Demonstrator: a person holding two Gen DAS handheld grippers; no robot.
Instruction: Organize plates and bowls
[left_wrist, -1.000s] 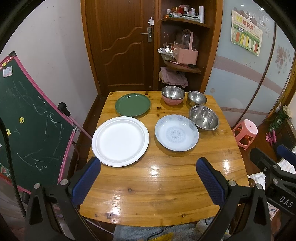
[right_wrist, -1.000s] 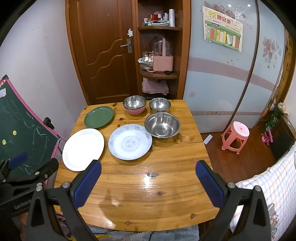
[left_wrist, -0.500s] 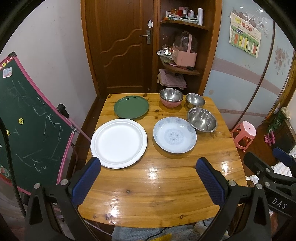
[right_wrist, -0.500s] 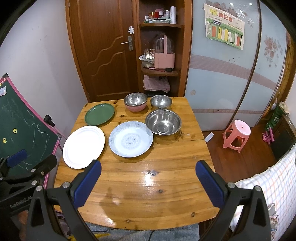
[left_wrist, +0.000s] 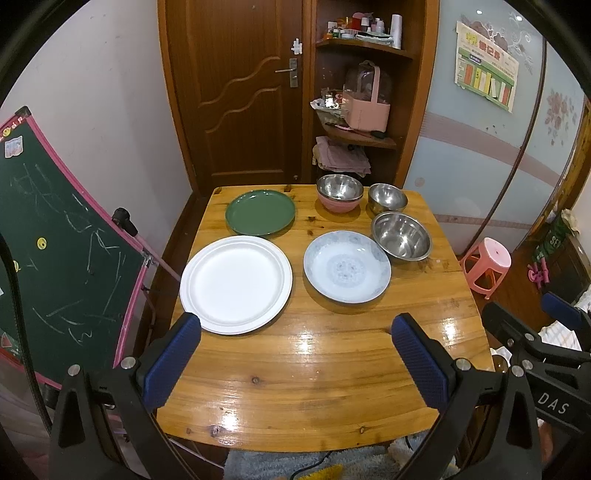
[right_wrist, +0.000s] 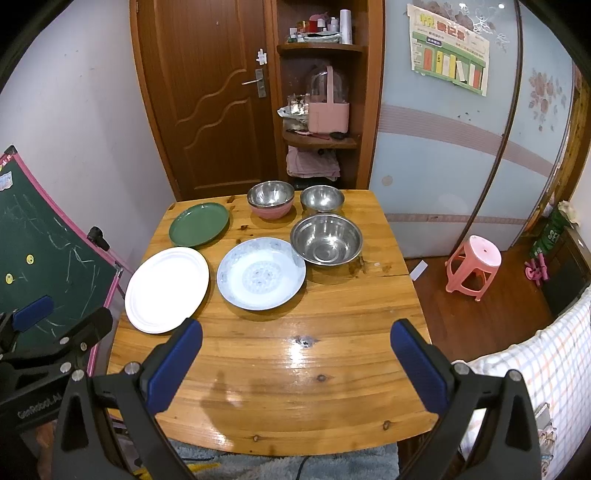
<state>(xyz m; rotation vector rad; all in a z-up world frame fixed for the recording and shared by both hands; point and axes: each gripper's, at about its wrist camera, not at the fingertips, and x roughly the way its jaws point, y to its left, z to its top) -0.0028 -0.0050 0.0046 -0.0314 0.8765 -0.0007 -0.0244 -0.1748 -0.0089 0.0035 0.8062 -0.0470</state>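
Observation:
On the wooden table (left_wrist: 314, 387) lie a white plate (left_wrist: 236, 284), a green plate (left_wrist: 260, 212) behind it and a blue patterned deep plate (left_wrist: 347, 271). A large steel bowl (left_wrist: 400, 240), a small steel bowl (left_wrist: 388, 197) and a pink-sided steel bowl (left_wrist: 340, 192) stand at the back right. My left gripper (left_wrist: 295, 354) is open and empty above the near table edge. My right gripper (right_wrist: 295, 354) is open and empty, also near the front edge. The same dishes show in the right wrist view: white plate (right_wrist: 168, 288), blue plate (right_wrist: 260, 277), large bowl (right_wrist: 327, 240).
A green chalkboard (left_wrist: 55, 240) leans left of the table. A pink stool (left_wrist: 487, 262) stands on the floor to the right. A wooden door (left_wrist: 236, 85) and corner shelves (left_wrist: 362, 136) with a pink basket are behind the table. A checked cloth (right_wrist: 535, 369) hangs at right.
Both grippers have drawn back and risen slightly, so the table and dishes sit a little farther away and lower in view. The dishes have not moved.

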